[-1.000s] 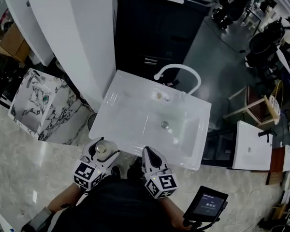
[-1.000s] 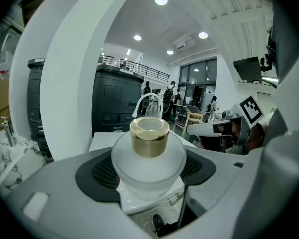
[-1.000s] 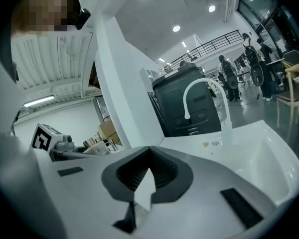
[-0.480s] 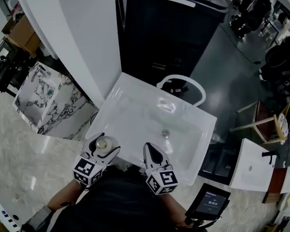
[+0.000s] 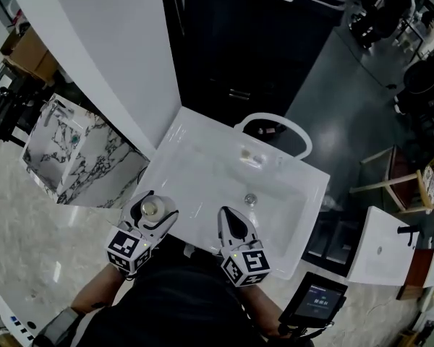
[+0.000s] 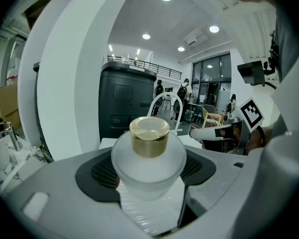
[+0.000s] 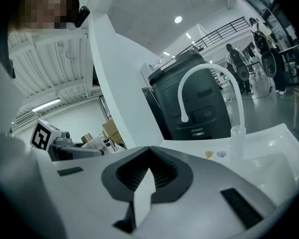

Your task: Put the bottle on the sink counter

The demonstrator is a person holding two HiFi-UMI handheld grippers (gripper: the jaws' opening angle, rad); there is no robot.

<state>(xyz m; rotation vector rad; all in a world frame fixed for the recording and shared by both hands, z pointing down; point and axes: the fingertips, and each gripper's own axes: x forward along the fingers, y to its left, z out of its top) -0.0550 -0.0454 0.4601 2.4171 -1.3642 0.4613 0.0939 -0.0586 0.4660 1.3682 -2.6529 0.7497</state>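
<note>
- Left gripper (image 5: pixel 153 208): jaws clenched on the frosted bottle (image 6: pixel 148 164), one dark pad on each side of its round body.
- Bottle: upright, gold cap (image 6: pixel 149 136) on top. In the head view it is held at the front left corner of the white sink counter (image 5: pixel 195 147). Contact with the counter cannot be determined.
- Right gripper (image 7: pixel 147 179): jaws closed together with nothing between them. It is positioned at the front edge of the sink, well apart from the left gripper.
- White arched faucet (image 7: pixel 209 81): stands at the rear of the basin, with the drain (image 5: pixel 250 199) in front of it.
</note>
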